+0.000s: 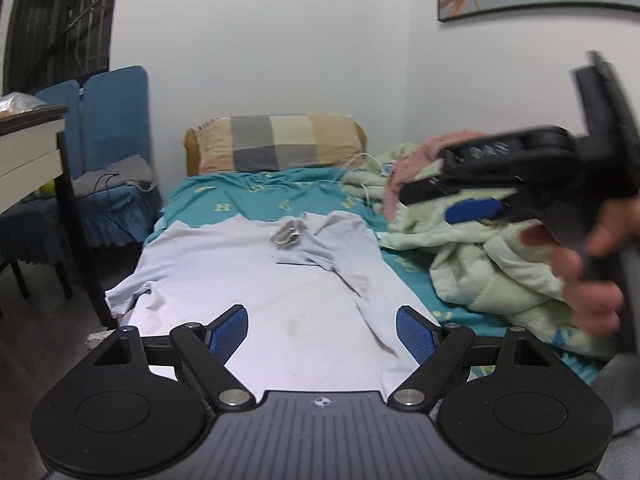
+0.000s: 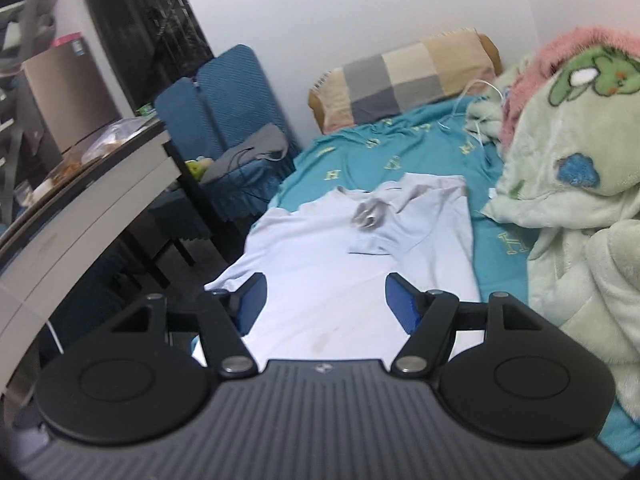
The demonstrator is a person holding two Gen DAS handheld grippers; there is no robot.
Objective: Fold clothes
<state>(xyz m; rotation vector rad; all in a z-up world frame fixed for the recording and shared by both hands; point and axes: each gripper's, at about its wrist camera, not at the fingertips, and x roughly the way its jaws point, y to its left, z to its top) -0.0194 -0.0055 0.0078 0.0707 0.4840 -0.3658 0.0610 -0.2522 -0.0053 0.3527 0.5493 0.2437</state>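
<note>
A pale blue T-shirt (image 1: 256, 276) (image 2: 320, 264) lies spread flat on the bed, its collar (image 1: 286, 236) toward the pillow. Its right sleeve (image 1: 340, 252) (image 2: 416, 224) is folded inward over the chest, and the left sleeve (image 1: 128, 292) hangs at the bed's left edge. My left gripper (image 1: 322, 334) hovers open above the lower part of the shirt with nothing between its blue pads (image 1: 228, 332). My right gripper (image 2: 326, 304) is also open and empty above the shirt. In the left wrist view the right gripper (image 1: 436, 200) appears blurred at the right, held by a person's hand (image 1: 592, 280).
The bed has a teal sheet (image 1: 224, 200) and a checked pillow (image 1: 276, 144) at the head. A heaped green and pink blanket (image 2: 580, 200) fills the right side. A blue chair (image 1: 108, 152) and a desk (image 2: 88, 200) stand left of the bed.
</note>
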